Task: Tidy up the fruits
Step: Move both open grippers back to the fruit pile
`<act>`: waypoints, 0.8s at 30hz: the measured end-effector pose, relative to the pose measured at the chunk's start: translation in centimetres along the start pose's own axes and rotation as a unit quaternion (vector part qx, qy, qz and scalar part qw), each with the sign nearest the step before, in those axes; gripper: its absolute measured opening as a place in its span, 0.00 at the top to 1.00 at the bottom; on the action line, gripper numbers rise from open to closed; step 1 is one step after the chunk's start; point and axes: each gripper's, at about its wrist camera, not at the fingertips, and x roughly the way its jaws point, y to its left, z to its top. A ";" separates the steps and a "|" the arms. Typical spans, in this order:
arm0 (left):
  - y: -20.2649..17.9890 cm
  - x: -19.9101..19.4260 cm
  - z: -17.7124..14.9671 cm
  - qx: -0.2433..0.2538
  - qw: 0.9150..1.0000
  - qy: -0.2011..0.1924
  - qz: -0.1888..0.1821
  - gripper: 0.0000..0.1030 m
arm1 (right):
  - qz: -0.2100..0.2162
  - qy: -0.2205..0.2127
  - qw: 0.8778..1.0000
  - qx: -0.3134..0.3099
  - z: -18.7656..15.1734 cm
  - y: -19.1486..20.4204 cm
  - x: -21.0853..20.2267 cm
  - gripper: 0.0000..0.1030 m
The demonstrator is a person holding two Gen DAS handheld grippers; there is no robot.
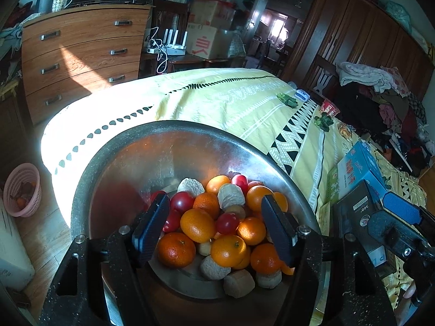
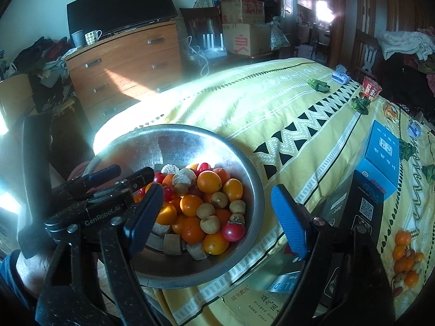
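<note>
Below the wide-open, empty left claw (image 1: 214, 228), fruit (image 1: 217, 225) apparently fills the bowl (image 1: 114, 157).

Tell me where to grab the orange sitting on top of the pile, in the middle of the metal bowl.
Grip the orange across its round middle, coming straight down from above. It sits high in the bowl, top exposed, but tomatoes and other oranges crowd its sides, so the left gripper, open above it, probably needs its fingers slipped into the small gaps.

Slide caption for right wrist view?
Open right gripper beside a steel bowl of oranges and tomatoes.
</note>
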 end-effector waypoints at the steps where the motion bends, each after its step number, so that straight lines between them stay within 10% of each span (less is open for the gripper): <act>1: 0.0 0.0 0.0 0.000 1.000 0.000 0.000 0.31 | 0.002 -0.003 1.000 0.004 -0.1 -0.1 -0.1 0.15; 11: -0.4 -1.3 -0.1 -0.006 1.000 -0.015 -0.014 0.22 | -0.007 -0.043 0.999 0.018 -1.2 -1.4 -3.4 0.14; 24: -9.2 -4.9 -1.4 0.058 0.994 -0.033 -0.085 0.20 | -0.205 -0.048 0.977 0.040 -6.2 -7.8 -12.1 0.14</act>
